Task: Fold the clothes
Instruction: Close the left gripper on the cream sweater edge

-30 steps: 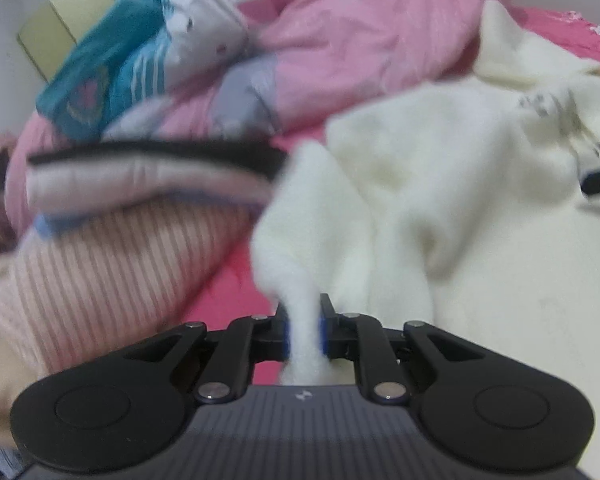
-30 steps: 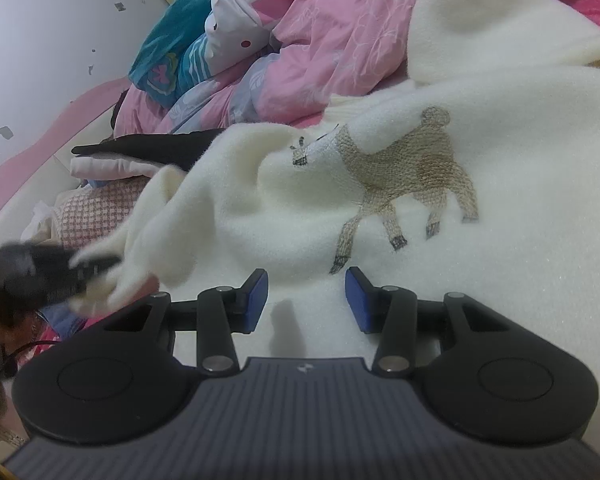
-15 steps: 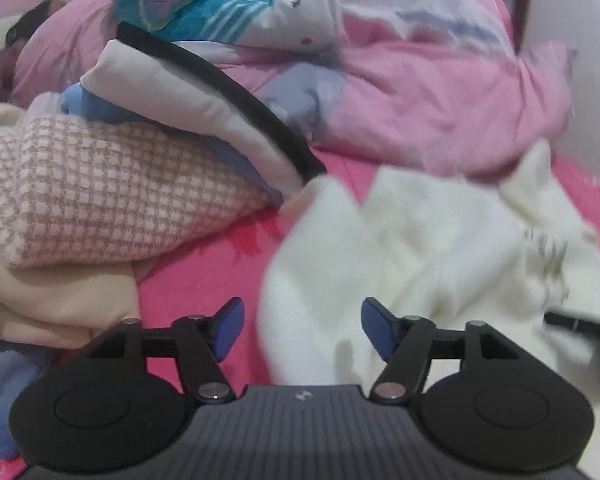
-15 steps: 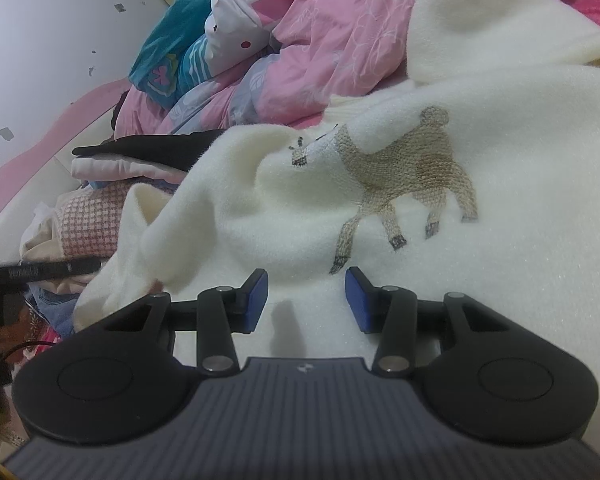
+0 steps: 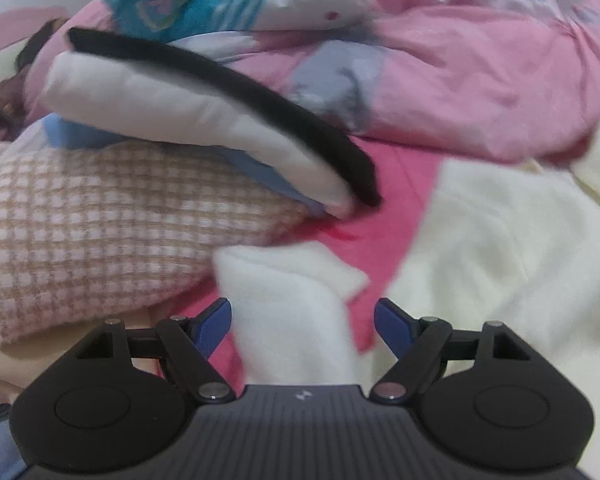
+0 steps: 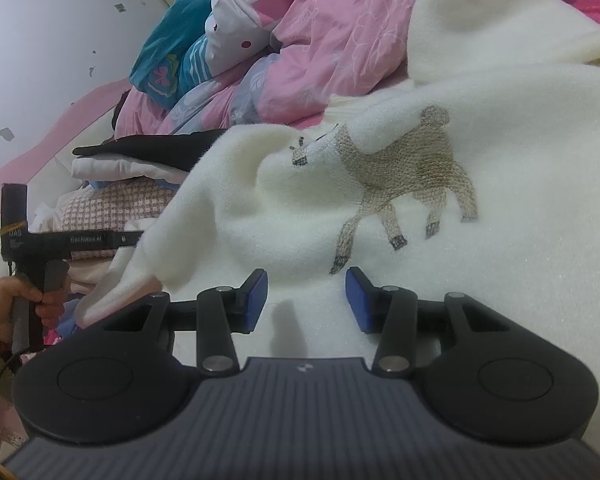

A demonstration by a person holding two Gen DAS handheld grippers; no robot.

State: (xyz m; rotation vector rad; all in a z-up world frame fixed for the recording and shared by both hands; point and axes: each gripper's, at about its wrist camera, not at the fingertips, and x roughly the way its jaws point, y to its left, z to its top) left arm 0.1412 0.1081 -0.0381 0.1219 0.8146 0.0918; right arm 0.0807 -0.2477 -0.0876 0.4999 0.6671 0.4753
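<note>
- Left wrist view: the left gripper (image 5: pixel 302 326) has its jaws opening, blue pads clear of the cloth; the sleeve (image 5: pixel 292 312) of the cream sweater (image 5: pixel 500 264) lies between them, unpinched, its long axis running straight ahead from the gripper, the sweater body ahead to the right, a folded pile (image 5: pixel 140 200) ahead to the left
- Right wrist view: the right gripper (image 6: pixel 306 300) stands partly apart, holding nothing, low over the sweater (image 6: pixel 500 160); the sleeve (image 6: pixel 140 256) lies far to its left, beside the left gripper (image 6: pixel 60 240), so the left hand is judged nearer

Both wrist cams low, close; share cream sweater (image 6: pixel 440 152).
</note>
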